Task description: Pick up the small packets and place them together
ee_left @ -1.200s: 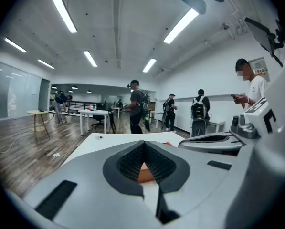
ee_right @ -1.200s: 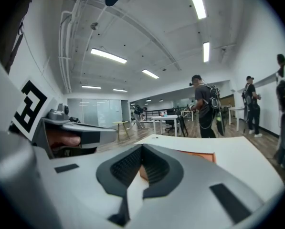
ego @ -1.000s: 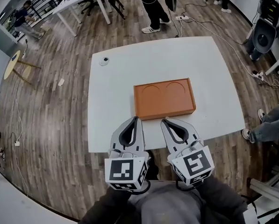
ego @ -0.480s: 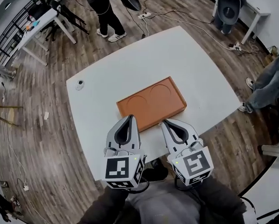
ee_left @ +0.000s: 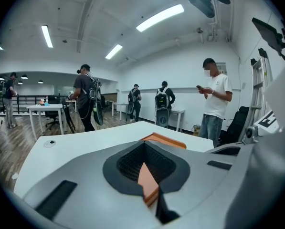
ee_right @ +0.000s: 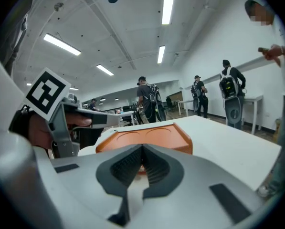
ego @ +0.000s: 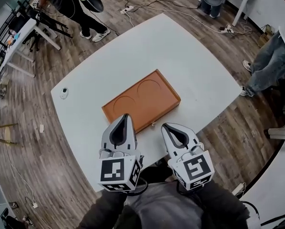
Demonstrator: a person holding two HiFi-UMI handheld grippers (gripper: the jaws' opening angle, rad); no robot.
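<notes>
One orange tray [ego: 141, 102] with two round hollows lies on one white table [ego: 190, 56], just ahead of the left gripper [ego: 125, 116] and right gripper [ego: 165, 126], both pinched closed and empty; one small disc [ego: 64, 92] sits well apart

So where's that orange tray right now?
In the head view, the orange tray lies centred on the white table, just ahead of the left claw and right claw.

A lab-like open workroom: ahead of the left gripper [ego: 124, 117] white tables [ee_left: 44, 109] stand on a wood-plank floor [ego: 61, 161], people wear backpack rigs [ee_left: 87, 104] under ceiling strip lights [ee_left: 160, 17], and far beyond the right gripper [ego: 165, 127] a power strip [ego: 128, 7] lies with trailing cables
</notes>
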